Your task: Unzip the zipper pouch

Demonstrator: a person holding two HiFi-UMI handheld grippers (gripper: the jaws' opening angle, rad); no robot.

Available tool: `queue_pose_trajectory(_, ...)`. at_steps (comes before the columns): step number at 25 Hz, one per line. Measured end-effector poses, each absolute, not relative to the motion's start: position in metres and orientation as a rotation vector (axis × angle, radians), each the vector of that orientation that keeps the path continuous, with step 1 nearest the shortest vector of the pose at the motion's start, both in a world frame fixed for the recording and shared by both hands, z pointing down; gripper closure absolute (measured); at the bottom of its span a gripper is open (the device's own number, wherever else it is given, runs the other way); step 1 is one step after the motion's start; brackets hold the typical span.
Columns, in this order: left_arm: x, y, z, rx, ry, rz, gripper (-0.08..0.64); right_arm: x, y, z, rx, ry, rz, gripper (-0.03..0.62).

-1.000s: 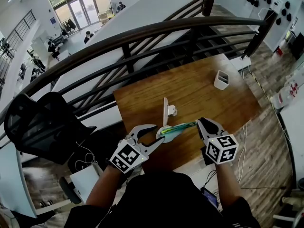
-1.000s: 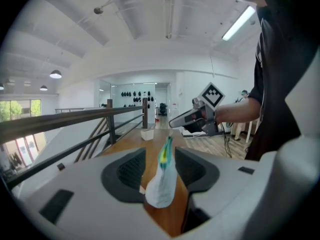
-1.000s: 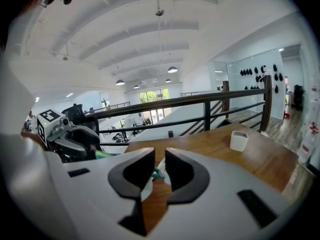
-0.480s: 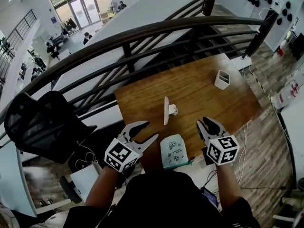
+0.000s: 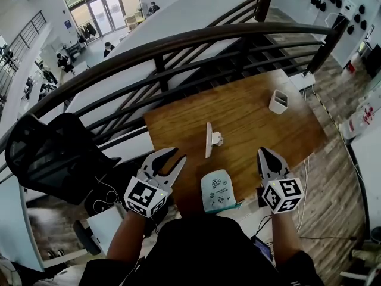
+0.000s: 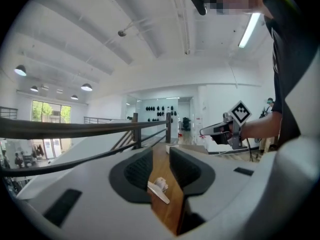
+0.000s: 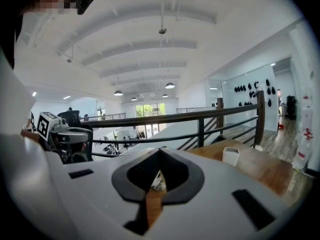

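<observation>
Looking down from the head view, the zipper pouch [image 5: 217,190] lies flat at the near edge of the wooden table [image 5: 256,115], pale with small printed doodles and a teal strip along its near end; whether the zip is done up cannot be told. It sits between the two tongs and touches neither. The left gripper [image 5: 180,154] hangs off the table's left corner with its jaws apart, and the right gripper [image 5: 262,151] hovers to the right of the pouch with its jaws drawn to a single point. Farther up the table a thin white stand [image 5: 208,139] rises on edge, and a small white cup [image 5: 277,100] stands near the far right corner, with a dark railing [image 5: 196,37] beyond. In the left gripper view the jaws have just been closing but a gap remains between the dark pads, with nothing in it; the tabletop and the white stand show through it, and the right gripper is seen held off to the right. In the right gripper view the jaws meet at the tips and hold nothing, and the cup shows on the table to the right.
</observation>
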State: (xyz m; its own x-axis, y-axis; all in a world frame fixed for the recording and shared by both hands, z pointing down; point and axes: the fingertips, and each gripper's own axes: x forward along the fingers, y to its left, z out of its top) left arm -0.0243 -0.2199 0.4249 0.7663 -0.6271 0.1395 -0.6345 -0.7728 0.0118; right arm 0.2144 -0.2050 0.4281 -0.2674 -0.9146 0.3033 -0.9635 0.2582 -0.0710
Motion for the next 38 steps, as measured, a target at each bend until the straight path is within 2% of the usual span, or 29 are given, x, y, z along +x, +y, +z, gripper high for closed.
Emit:
queue_pose_trajectory(5,-0.052,-0.230,0.410,2.844,-1.226,0.089,0.506,0.222,-0.202,0.412,1.861,-2.359,0.272,0.597)
queue_pose_trajectory(9,-0.069,-0.235,0.408,2.782,-1.327,0.042,0.524,0.222,-0.201,0.396,1.909,-2.404,0.209,0.597)
queue_pose_trajectory(15,-0.084,-0.231,0.402,2.733,-1.380,-0.028,0.531,0.216,-0.197,0.392,1.906,-2.423,0.127,0.598)
queue_pose_trajectory(30,-0.072,-0.221,0.418,2.721,-1.310,0.015,0.532,0.202,-0.195,0.404,1.796,-2.413,0.052,0.598)
queue_pose_trajectory(38,-0.071,-0.216,0.417,2.715,-1.286,0.010,0.532,0.198,-0.195,0.410,1.770,-2.410,0.105,0.598)
